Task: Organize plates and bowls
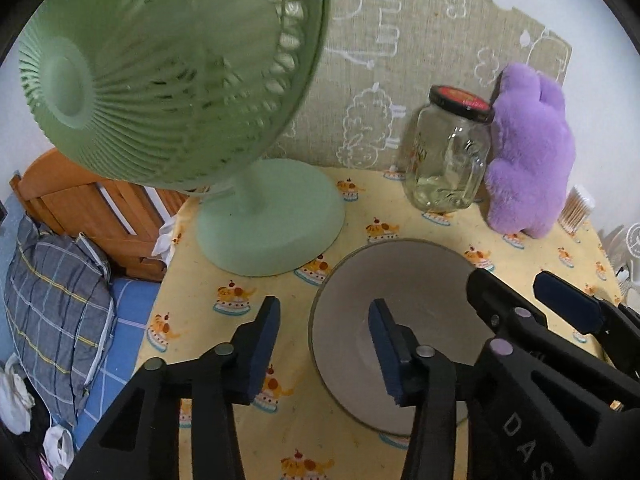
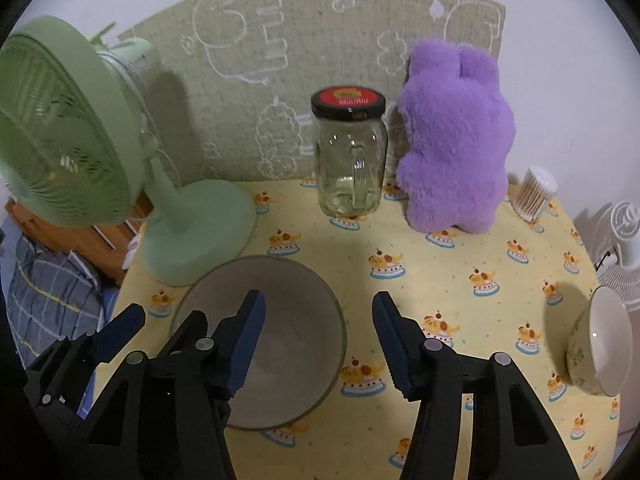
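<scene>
My left gripper [image 1: 324, 344] straddles the left rim of the grey bowl [image 1: 420, 292], one finger outside over the cloth and the other inside the bowl, the jaws partly apart and no pad pressing on the rim that I can see; my right gripper [image 2: 318, 344] does the same on the bowl's right rim, its left finger inside the bowl and its right finger out over the cloth, jaws likewise partly apart with nothing clamped; whether either inner pad touches the bowl wall I cannot tell. The grey bowl sits upright on the yellow tablecloth [image 2: 460, 280] printed with small cartoon dogs, near the front left of the table, just beside the round base of the green fan [image 1: 272, 220]; a second bowl, the cream bowl [image 2: 600, 344], lies tipped on its side at the right edge of the table, well apart from the grey one. Toward the back stand a glass jar [image 2: 352, 172] with a red and black lid, a purple plush toy [image 2: 452, 152] just beside it, and a tub of cotton swabs [image 2: 534, 192] further right; a plaid pillow [image 1: 56, 308] lies beyond the table's left edge.
</scene>
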Demonstrator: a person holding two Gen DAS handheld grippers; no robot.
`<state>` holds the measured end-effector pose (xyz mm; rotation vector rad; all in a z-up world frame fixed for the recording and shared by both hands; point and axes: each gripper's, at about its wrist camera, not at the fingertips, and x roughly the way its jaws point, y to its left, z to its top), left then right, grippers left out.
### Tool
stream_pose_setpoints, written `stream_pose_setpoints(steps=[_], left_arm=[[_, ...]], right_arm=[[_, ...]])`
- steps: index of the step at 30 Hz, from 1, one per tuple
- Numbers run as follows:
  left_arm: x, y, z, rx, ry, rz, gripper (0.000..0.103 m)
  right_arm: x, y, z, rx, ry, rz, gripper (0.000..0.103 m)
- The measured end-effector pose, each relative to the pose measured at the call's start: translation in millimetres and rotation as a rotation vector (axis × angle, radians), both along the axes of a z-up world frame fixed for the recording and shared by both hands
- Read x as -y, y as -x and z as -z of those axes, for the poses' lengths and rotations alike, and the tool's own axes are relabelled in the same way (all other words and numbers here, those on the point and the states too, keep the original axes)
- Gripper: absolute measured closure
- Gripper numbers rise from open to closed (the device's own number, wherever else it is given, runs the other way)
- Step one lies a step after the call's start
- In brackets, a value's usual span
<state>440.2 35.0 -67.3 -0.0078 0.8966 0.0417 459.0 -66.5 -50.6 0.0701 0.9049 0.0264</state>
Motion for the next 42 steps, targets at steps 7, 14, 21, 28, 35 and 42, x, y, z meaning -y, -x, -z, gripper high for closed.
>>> stream_pose_setpoints(steps=[7,14,21,28,35,42], left_arm=[[0,-13,15,-0.018,-0.009,0.010,0.070],[-4,-19,20,-0.028,0.008,0.036,0.084],[-2,-18,20,-0.046,0.004,0.032,0.084],[1,-8,15,-0.056,-0.006,0.037,0.084],[3,9,10,-0.079,-0.013,0.039,0.084],[7,30,4,-0.090,-0.011,0.036,0.084]], right_arm=[[1,-14,21,-0.032,0.004,0.016,0.062],[-1,-20,26,-0.042,0.018,0.017,0.078],[-3,-19,24,-0.052,0.024,0.016,0.079],[0,-8,22,-0.069,0.009,0.020,0.079],[4,9,17,-0.095,0.000,0.024,0.079],[9,31,11,-0.112,-0.014,0.028,0.079]])
